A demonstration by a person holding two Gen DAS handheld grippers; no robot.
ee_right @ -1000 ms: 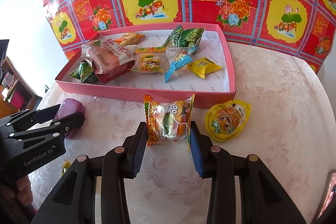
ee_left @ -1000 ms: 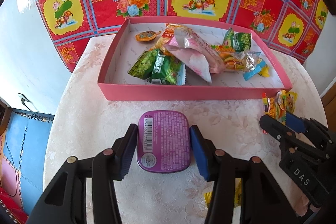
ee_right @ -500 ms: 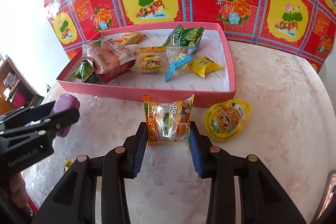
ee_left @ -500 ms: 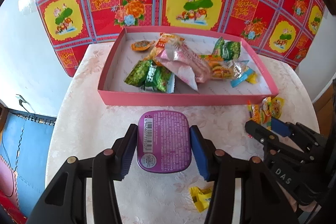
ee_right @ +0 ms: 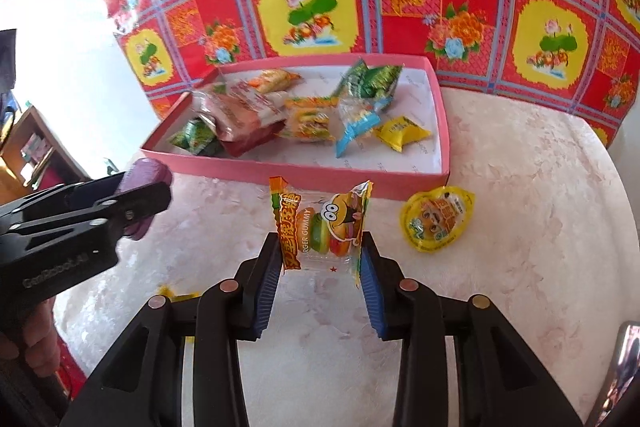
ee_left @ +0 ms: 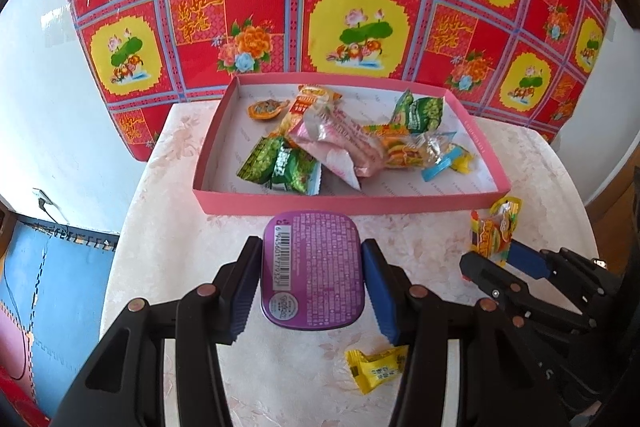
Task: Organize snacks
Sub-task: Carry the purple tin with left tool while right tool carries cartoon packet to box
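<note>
Tongs grip both loads short of the pink box (ee_left: pixel 348 203): left tongs (ee_left: pixel 312 279) clamp the purple tin (ee_left: pixel 313 269), right tongs (ee_right: pixel 322 261) pinch the burger gummy packet (ee_right: pixel 322 227), whose slick wrapper could slip.

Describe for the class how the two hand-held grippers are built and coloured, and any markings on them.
Both the left gripper and the right gripper are black plastic frames with triangular cut-outs and copper-coloured rivets. Their fingers carry ribbed blue pads. White lettering runs along the side of the left gripper's body. No cables or sleeves show.
</note>
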